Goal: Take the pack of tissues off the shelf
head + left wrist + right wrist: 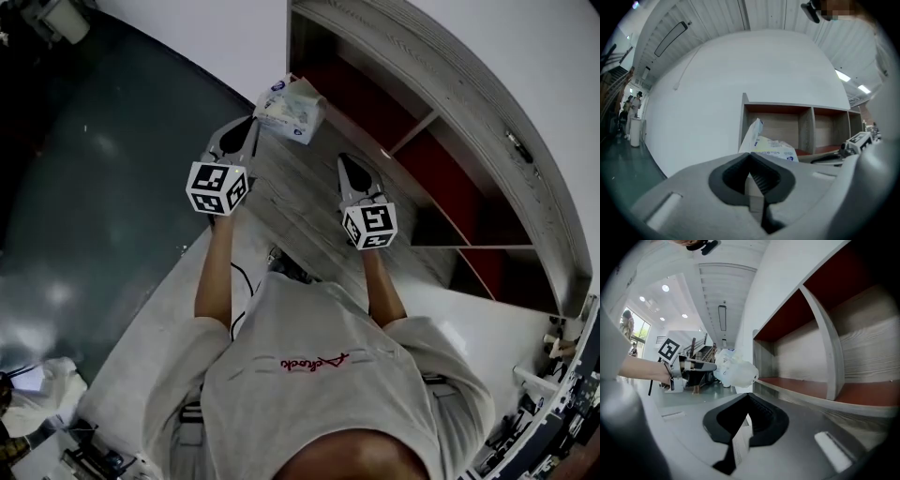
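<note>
The pack of tissues (pixel 292 108), white plastic with blue print, hangs in the air just left of the shelf's (pixel 427 127) near end. My left gripper (pixel 253 127) is shut on the pack's edge. In the left gripper view the pack (pixel 771 146) rises right behind the closed jaw tips of that gripper (pixel 750 154). My right gripper (pixel 350 167) hovers beside the shelf front, shut, with nothing between its fingers. From the right gripper view, the pack (pixel 736 371) shows ahead to the left, held by the left gripper (pixel 712 366), beyond the right gripper (pixel 749 397).
The wooden shelf unit (pixel 825 357) has red-floored compartments split by an upright divider (pixel 829 348). A white wall (pixel 703 108) stands left of it. Dark glossy floor (pixel 103 178) spreads to the left. A cable (pixel 246 281) lies by the person's feet.
</note>
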